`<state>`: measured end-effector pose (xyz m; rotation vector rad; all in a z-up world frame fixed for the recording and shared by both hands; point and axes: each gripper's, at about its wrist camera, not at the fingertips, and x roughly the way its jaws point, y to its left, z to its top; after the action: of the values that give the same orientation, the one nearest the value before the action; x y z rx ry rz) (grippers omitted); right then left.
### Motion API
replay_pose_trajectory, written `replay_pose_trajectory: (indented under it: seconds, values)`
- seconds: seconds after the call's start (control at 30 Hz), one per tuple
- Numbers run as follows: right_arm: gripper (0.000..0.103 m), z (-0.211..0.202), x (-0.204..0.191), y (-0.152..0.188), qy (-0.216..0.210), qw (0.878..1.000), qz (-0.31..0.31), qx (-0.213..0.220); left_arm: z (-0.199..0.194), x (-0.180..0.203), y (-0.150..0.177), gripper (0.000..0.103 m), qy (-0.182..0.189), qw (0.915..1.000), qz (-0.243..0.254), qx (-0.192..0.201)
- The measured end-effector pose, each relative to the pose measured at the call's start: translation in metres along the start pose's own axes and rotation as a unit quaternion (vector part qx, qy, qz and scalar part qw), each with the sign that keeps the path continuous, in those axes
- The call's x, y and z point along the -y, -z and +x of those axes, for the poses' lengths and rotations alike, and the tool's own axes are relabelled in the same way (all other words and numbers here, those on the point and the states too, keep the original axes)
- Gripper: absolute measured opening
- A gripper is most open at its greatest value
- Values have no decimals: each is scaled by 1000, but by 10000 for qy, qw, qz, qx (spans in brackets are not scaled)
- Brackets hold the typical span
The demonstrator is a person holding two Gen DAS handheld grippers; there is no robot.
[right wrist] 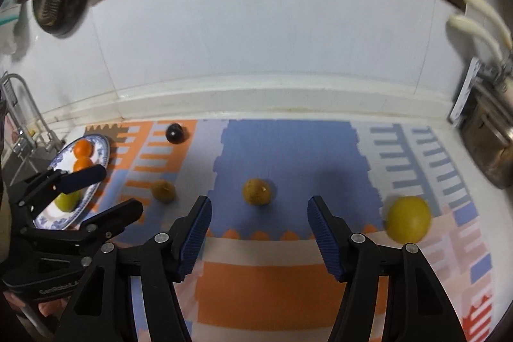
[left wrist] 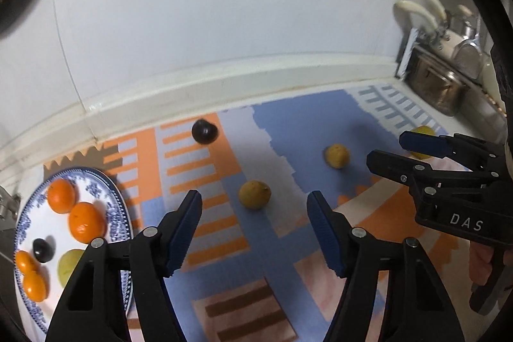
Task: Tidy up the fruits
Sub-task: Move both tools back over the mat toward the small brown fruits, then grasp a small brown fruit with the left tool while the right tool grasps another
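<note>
Fruits on the blue-patterned white plate [left wrist: 120,213]: four oranges [left wrist: 87,222], one dark plum [left wrist: 41,249], one green fruit [left wrist: 69,265]; both claws, left claw [left wrist: 255,234] and right claw [right wrist: 259,234], stand apart, empty.

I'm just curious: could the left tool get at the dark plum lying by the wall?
Probably yes. The left tool is open and holds nothing, and the dark plum lies alone on the mat. One small yellow fruit sits nearer, slightly aside, so the way looks free.

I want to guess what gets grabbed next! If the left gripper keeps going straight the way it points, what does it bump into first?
Probably the small brownish-yellow fruit. It lies on the mat straight ahead of the open left gripper, lined up with the gap between its fingers. Nothing else shows in between, though depth is hard to judge.
</note>
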<state>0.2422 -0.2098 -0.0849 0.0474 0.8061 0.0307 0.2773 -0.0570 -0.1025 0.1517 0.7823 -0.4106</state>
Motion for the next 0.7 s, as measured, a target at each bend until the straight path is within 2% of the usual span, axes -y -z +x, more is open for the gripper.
replay_pose_trajectory:
  seconds: [0.37,0.6,0.63,0.7]
  values:
    - [52,61,11,-4,-202,9976,369,-554,35,-1,-2,48,130,9994,-57,-313]
    - [43,79,12,-5,-279,9963,416,-694,46,0,-4,33,168,9989,-106,-417]
    - [42,80,13,-5,-278,9963,413,-701,46,0,-4,28,166,9989,-97,-421]
    - [37,81,12,-5,-311,9962,389,-715,47,0,-5,28,200,9988,-96,-428]
